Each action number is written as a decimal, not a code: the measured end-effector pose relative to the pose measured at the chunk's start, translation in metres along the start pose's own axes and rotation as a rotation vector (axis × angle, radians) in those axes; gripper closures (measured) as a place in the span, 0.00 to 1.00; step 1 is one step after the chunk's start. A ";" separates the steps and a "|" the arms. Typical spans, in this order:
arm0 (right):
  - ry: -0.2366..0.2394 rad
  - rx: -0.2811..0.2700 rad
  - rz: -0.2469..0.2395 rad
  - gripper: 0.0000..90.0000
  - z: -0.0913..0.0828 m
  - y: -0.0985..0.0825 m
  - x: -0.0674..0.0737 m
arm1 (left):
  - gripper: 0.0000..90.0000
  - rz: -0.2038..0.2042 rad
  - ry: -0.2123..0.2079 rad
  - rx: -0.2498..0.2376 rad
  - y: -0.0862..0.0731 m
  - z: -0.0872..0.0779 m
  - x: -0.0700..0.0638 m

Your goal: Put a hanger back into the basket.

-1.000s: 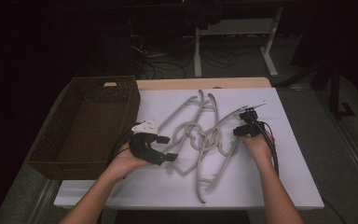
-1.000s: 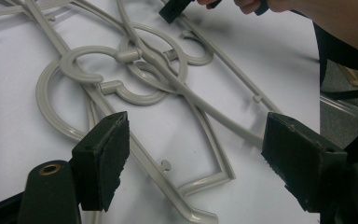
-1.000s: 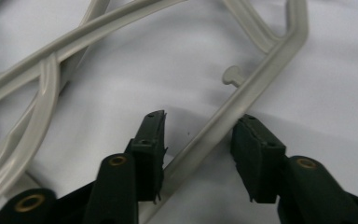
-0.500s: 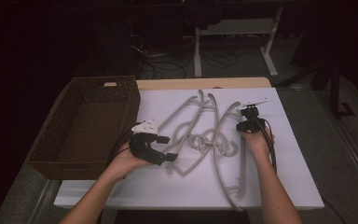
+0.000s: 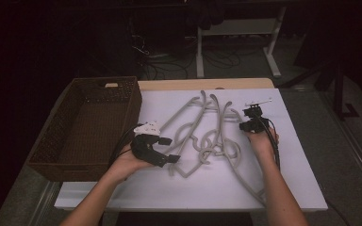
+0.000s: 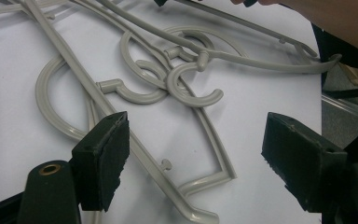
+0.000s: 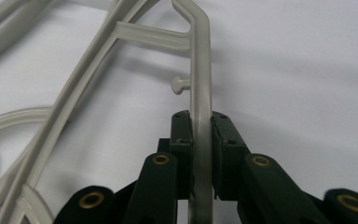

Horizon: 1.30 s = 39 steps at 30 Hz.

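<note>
Hanger [image 7: 200,84] pinched in right claw [image 7: 201,122], jaws just closing.

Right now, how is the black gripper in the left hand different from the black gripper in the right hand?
The left gripper has its jaws wide apart with nothing pressed between them; the right gripper has just been closing its jaws and now pinches a grey plastic hanger's thin arm. The left one hovers by the wicker basket; the right sits at the pile's far side. Both are black, hand-held, over the white table.

Dim lab or workshop room

A white-topped table [image 5: 217,188] stands on a grey floor [image 5: 349,155], with a metal stand [image 5: 238,49] and loose cables [image 5: 169,66] in the dark behind it.
</note>
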State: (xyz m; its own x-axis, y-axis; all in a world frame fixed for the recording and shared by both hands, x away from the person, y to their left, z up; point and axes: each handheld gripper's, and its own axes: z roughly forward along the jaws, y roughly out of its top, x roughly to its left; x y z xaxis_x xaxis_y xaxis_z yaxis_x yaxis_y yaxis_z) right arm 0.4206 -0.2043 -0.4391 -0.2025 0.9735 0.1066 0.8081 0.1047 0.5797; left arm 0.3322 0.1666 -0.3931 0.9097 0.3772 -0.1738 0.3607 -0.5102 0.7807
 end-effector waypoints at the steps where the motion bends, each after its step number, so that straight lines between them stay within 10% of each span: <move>1: 0.004 -0.006 -0.009 0.89 -0.002 0.000 0.001 | 0.26 -0.001 0.001 0.000 0.000 0.000 0.000; 24: 0.306 -0.043 -0.440 0.87 0.002 0.034 0.090 | 0.26 0.005 -0.004 0.004 0.000 0.001 -0.001; 28: 0.357 -0.062 -0.454 0.87 0.011 0.036 0.094 | 0.26 0.004 -0.004 0.007 0.000 0.002 0.000; 39: 0.305 -0.050 -0.479 0.66 0.018 0.034 0.093 | 0.26 0.002 -0.006 0.010 -0.001 0.002 0.000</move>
State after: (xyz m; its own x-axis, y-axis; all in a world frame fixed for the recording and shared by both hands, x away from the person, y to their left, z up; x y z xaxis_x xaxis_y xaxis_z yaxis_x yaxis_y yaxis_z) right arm 0.4395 -0.1060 -0.4241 -0.6964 0.7162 0.0463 0.5611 0.5031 0.6574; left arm 0.3320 0.1655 -0.3951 0.9115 0.3719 -0.1757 0.3610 -0.5185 0.7751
